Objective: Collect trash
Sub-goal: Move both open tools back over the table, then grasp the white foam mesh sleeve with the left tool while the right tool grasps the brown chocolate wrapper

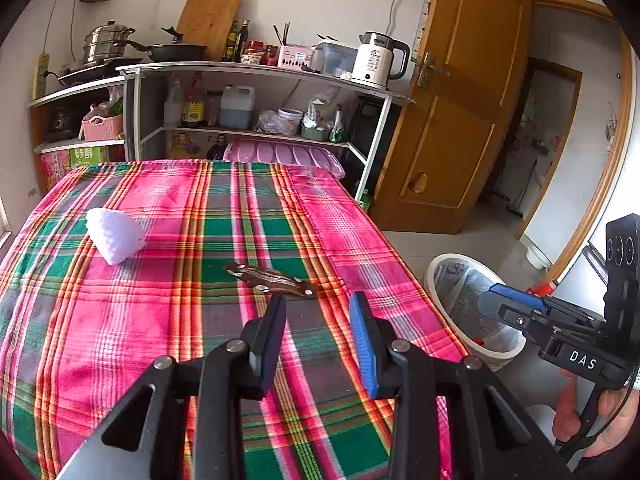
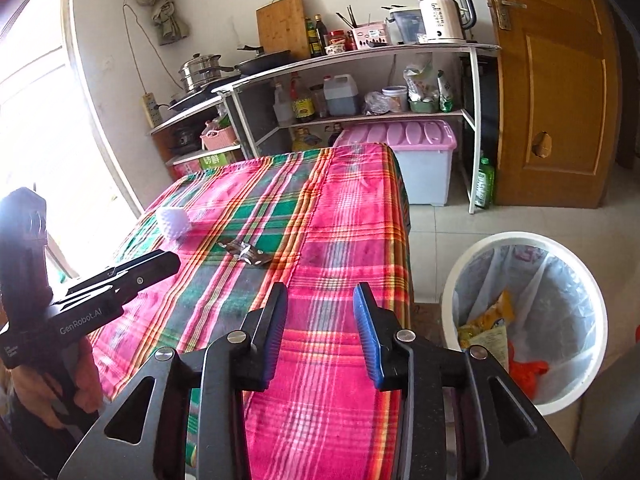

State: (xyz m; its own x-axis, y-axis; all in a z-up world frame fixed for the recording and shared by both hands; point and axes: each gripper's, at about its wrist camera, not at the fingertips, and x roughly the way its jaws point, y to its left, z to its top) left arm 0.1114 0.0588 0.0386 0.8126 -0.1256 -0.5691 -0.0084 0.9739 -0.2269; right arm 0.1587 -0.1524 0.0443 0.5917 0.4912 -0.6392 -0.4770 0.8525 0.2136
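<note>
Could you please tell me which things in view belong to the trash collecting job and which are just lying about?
Belong to the job:
white foam net
brown wrapper
lined trash bin
left gripper, right gripper, both open, nothing between the fingers

Just lying about:
kettle
cutting board
steamer pot
pink-lidded storage box

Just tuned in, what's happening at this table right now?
A person is clearing trash off a table covered with a plaid cloth, a handheld gripper in each hand. Both the left gripper and the right gripper are open with nothing between their fingers. A white foam fruit net and a brown wrapper lie on the cloth, untouched. The lined white bin on the floor beside the table already holds some wrappers.
</note>
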